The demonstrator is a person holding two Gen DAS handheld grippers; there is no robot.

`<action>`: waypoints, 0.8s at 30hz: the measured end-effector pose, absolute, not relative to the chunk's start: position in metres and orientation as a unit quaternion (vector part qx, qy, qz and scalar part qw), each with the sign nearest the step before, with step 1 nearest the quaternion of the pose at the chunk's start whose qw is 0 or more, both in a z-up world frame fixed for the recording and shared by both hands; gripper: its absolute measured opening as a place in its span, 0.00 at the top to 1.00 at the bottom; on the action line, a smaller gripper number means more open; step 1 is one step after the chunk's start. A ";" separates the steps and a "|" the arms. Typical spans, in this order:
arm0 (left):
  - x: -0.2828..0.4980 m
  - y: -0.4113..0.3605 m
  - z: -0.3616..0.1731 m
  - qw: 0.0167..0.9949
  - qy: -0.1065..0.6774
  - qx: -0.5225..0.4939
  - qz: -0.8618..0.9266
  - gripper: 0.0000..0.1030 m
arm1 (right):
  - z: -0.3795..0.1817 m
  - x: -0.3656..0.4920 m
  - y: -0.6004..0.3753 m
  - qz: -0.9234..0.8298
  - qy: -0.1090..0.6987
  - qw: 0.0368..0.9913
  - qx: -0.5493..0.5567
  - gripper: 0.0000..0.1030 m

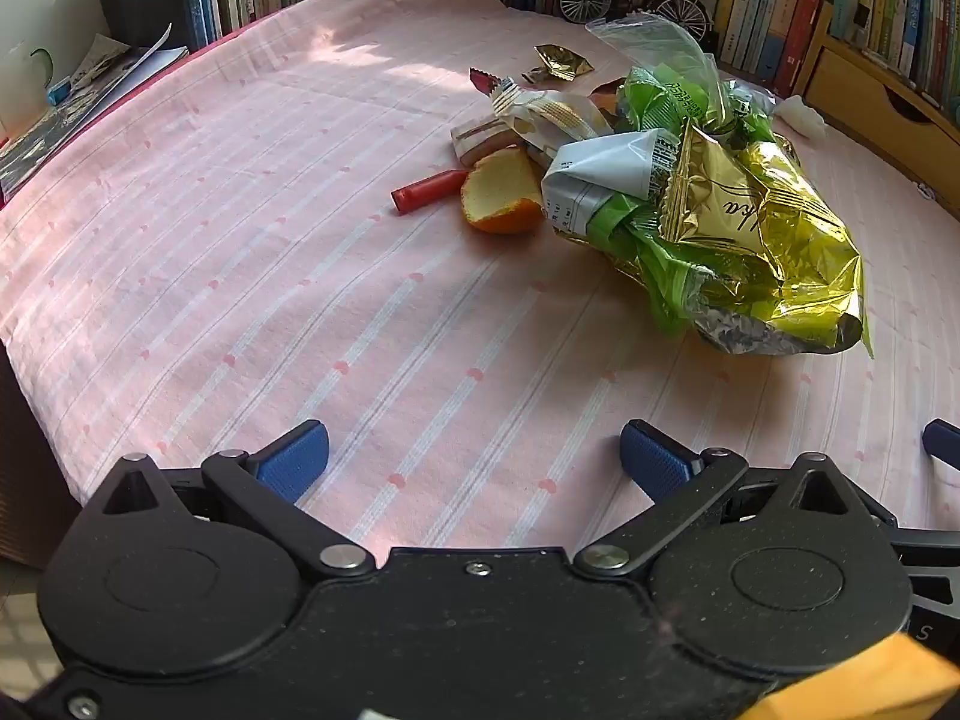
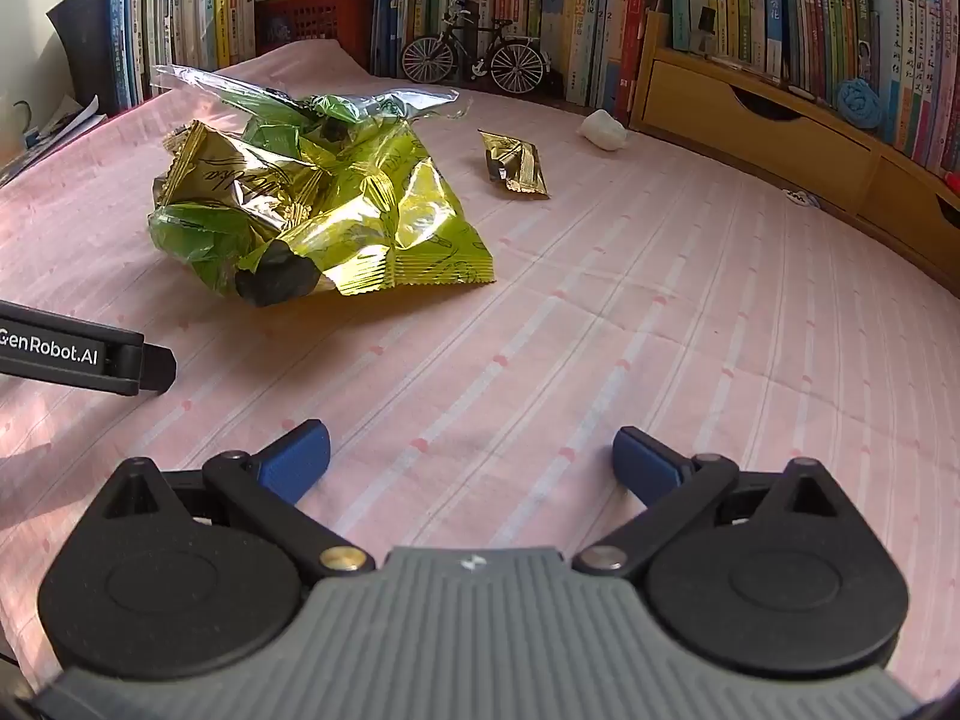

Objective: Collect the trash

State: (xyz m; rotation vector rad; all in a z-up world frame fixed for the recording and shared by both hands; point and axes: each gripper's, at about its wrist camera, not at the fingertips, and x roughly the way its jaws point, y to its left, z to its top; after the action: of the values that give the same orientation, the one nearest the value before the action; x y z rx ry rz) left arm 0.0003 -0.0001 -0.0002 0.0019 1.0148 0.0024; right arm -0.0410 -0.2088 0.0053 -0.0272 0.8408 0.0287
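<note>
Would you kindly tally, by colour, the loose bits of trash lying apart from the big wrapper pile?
Gold: 1, small foil wrapper
White: 1, crumpled tissue
Red: 1, tube
Orange: 1, peel
Total: 4

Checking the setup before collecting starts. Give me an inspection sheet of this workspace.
Surface: pink striped cloth, sunlit.
Job's things: clear bag of gold and green wrappers; orange peel; red tube; small gold wrapper; white wad.
Clutter: papers at the far left edge.
Grippers: left gripper and right gripper open, holding nothing.
Cables: nothing seen.
Surroundings: books, model bicycle, wooden drawers.
</note>
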 end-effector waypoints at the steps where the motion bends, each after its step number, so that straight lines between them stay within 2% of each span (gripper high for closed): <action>1: 0.000 0.000 0.000 0.874 0.486 0.000 0.001 0.00 | 0.005 -0.041 -0.209 0.014 0.404 0.914 -0.014 0.00; 24: -0.007 0.000 0.002 0.881 0.473 0.004 -0.004 0.00 | 0.006 -0.038 -0.208 0.013 0.417 0.909 -0.014 0.00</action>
State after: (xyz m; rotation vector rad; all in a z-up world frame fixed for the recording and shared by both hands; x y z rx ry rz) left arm -0.0065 0.0003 0.0015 0.0077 0.9857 -0.0083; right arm -0.0383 -0.2084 0.0056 -0.0285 0.8612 0.0269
